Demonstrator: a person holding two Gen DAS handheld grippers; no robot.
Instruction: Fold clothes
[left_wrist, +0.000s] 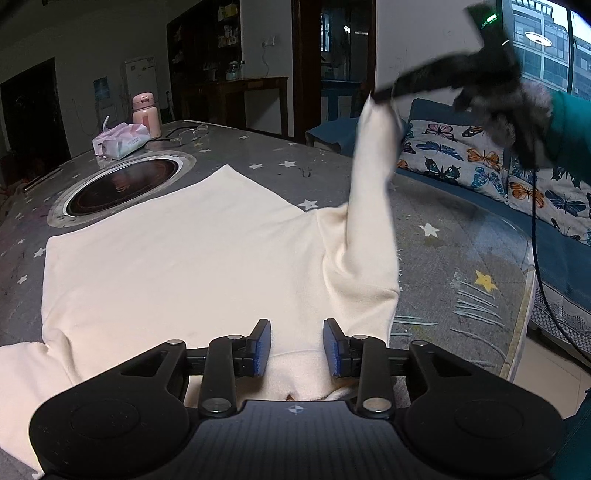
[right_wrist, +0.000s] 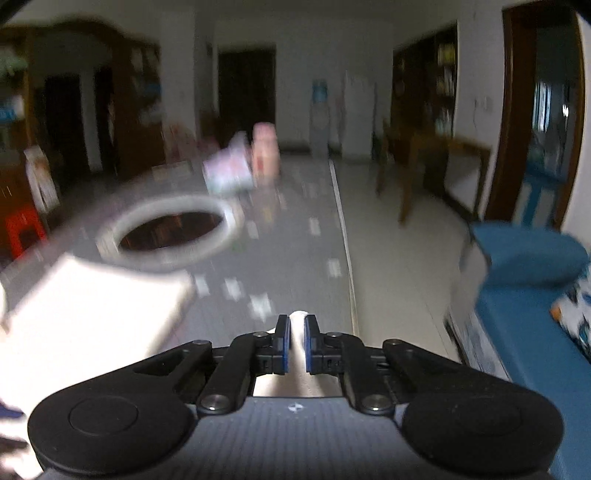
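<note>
Right claw (right_wrist: 296, 345) aloft — sleeve (left_wrist: 373, 177) pinched

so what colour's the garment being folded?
Plain cream sweatshirt, no print; clearest in the left wrist view.

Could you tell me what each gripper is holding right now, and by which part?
The right gripper pinches the white top by its sleeve end, lifted. The left gripper is open, holding nothing.

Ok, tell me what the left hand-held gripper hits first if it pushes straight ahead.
Probably the cream fabric garment: the open left hand-held gripper points across its flat body on the grey star-print table. Height above it is unclear.
</note>
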